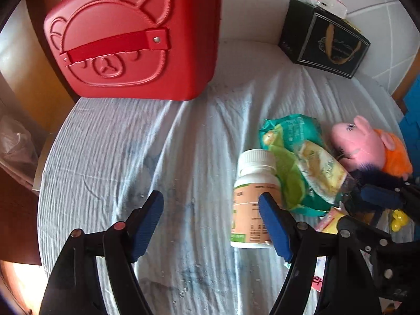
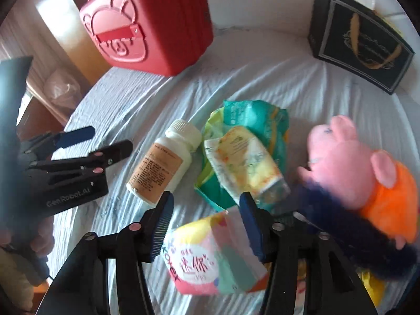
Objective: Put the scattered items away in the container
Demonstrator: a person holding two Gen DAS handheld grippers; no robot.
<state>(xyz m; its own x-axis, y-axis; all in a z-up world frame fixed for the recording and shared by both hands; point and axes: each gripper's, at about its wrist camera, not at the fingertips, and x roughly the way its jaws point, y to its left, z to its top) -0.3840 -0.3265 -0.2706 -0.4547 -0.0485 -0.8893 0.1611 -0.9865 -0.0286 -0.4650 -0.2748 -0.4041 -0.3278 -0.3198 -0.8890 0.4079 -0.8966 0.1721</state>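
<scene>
A red bear-face case [image 1: 131, 42] stands shut at the back left, also in the right wrist view [image 2: 147, 23]. A white pill bottle [image 1: 253, 197] lies on the sheet, also seen from the right wrist [image 2: 162, 162]. Beside it lie a green snack bag [image 2: 249, 136] with a yellow packet [image 2: 244, 162] on it, a pink pig plush [image 2: 354, 162] and a pink tissue pack [image 2: 210, 257]. My left gripper [image 1: 211, 204] is open, its right finger next to the bottle. My right gripper [image 2: 207, 204] is open, around the top of the tissue pack.
A black gift box [image 1: 325, 39] stands at the back right, also in the right wrist view [image 2: 359, 39]. A wrinkled pale sheet [image 1: 131, 157] covers the surface. A small yellow toy [image 1: 399, 220] lies at the right edge.
</scene>
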